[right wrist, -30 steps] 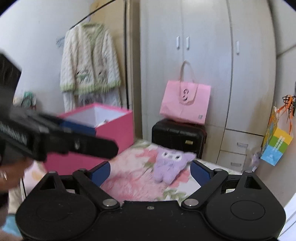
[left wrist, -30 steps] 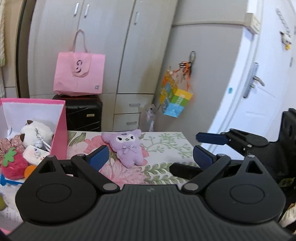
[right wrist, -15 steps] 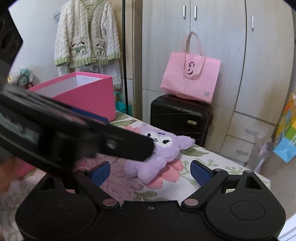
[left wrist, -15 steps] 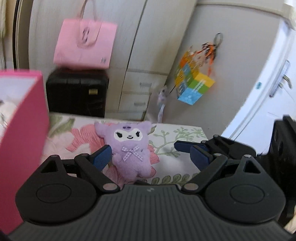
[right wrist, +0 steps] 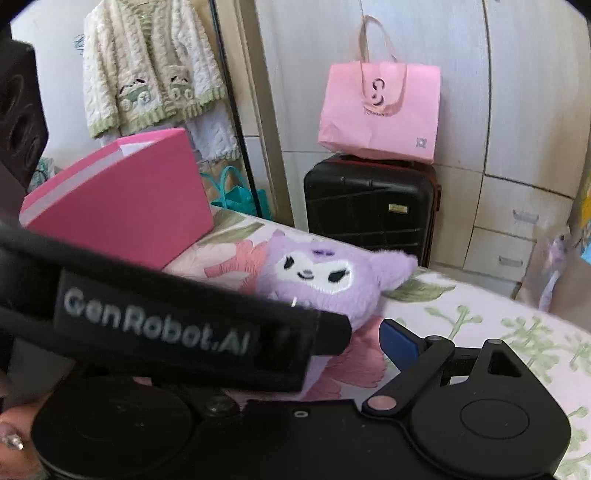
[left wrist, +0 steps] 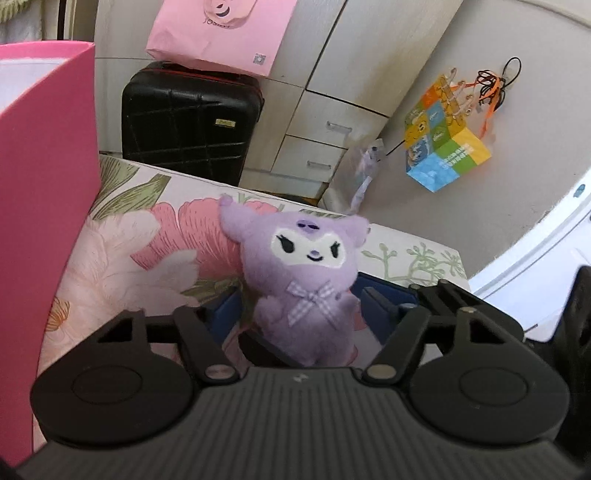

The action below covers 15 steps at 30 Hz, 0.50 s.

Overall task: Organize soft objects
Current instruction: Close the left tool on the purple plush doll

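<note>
In the left wrist view the left gripper (left wrist: 301, 314) reaches forward, low over the floral bedspread (left wrist: 147, 251), its jaws spread wide with the lower body of the purple plush toy (left wrist: 306, 280) sitting between the blue fingertips (left wrist: 227, 314) — neither pad is clearly pressing the fur, so it reads as parted around the toy rather than clamped on it. The toy lies on its back on the bedspread, face up, head pointing away from the camera, a checked bow at its neck.

From the right wrist view the right gripper (right wrist: 400, 341) sits level just above the bedspread (right wrist: 480, 325), off to the toy's (right wrist: 325, 280) side. Only its right blue fingertip shows; the left gripper's black body (right wrist: 166, 325), printed "GenRobot.AI", crosses in front and hides the other finger, so I cannot tell whether this claw is spread or drawn in. A hand (right wrist: 14, 439) with a decorated nail shows at the lower left edge.

Just left of the toy stands the pink box (left wrist: 44, 184), its wall rising beside the left gripper. Farther back, off the bed — a black suitcase (left wrist: 188, 122) with a pink bag (left wrist: 221, 33) on top, white cabinets (right wrist: 517, 110) behind, and a cream cardigan (right wrist: 147, 74) hanging at the left.
</note>
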Motion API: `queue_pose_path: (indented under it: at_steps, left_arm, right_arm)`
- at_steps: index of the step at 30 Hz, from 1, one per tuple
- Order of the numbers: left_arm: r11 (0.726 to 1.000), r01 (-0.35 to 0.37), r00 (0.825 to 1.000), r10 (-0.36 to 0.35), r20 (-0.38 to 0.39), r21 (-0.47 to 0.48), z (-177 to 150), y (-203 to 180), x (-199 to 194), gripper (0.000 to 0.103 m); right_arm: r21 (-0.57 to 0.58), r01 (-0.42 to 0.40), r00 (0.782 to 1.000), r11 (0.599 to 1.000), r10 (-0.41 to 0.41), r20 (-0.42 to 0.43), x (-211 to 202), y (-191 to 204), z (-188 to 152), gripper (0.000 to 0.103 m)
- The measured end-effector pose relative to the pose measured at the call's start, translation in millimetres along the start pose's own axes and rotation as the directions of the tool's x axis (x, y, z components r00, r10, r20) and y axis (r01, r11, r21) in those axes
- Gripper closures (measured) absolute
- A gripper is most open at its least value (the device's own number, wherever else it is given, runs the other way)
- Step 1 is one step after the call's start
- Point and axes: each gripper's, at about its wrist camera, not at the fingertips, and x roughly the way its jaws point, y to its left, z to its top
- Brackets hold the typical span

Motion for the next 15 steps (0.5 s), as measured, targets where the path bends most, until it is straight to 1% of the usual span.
queue_pose_path:
  at_steps: [1,2,3,4,5,7,10,13,15]
  left_arm:
    - [1.000,-0.006,1.000,0.006,0.007,0.008,-1.0,-0.9,0.4,0.043]
    - [1.000,0.000,1.000,-0.001,0.006,0.009,-1.4,-1.5,0.7,0.044]
    - [1.000,0.010,1.000,-0.010,0.003,0.009,-1.9,-1.8,1.4,0.046]
    - [1.000,0.010,1.000,-0.010,0.002,0.013,-2.4,-2.5,1.8,0.046]
    - [1.000,0.008,1.000,-0.008,0.003,0.018,-2.6,-4.2,1.7,0.047]
    - [0.999,0.004,1.000,-0.004,0.006,0.040,-5.6,-7.6,2.7,0.048]
    - [0.998,-0.013,1.000,0.012,0.020,0.063,-9.0,-12.4,2.6,0.051]
    - [0.997,-0.009,1.000,0.007,0.021,0.075,-11.8,-14.5,-0.8,0.053]
    - [0.997,0.001,1.000,-0.002,0.020,0.083,-14.6,-15.9,-4.5,0.053]
  right_arm:
    - [-0.010,0.016,1.000,1.000,-0.016,-0.001,0.3,2.4,-0.7,0.013]
    - [-0.025,0.037,0.999,0.999,-0.037,-0.003,0.1,4.5,-0.3,0.020]
    - [-0.037,0.057,0.998,0.998,-0.057,-0.002,-0.7,7.0,0.0,0.023]
    - [-0.040,0.063,0.998,0.997,-0.063,-0.002,-1.7,8.2,-0.1,0.032]
    - [-0.041,0.080,0.997,0.996,-0.080,0.000,-2.0,9.6,-0.2,0.038]
    - [-0.033,0.109,0.994,0.993,-0.109,0.002,-2.6,12.8,-1.9,0.040]
    - [-0.026,0.146,0.989,0.989,-0.146,0.003,-3.0,19.7,-0.7,0.046]
    - [0.019,0.142,0.990,0.990,-0.142,0.003,-8.4,17.1,-1.6,0.050]
    - [0.041,0.135,0.991,0.990,-0.135,0.002,-13.3,16.5,-4.1,0.051]
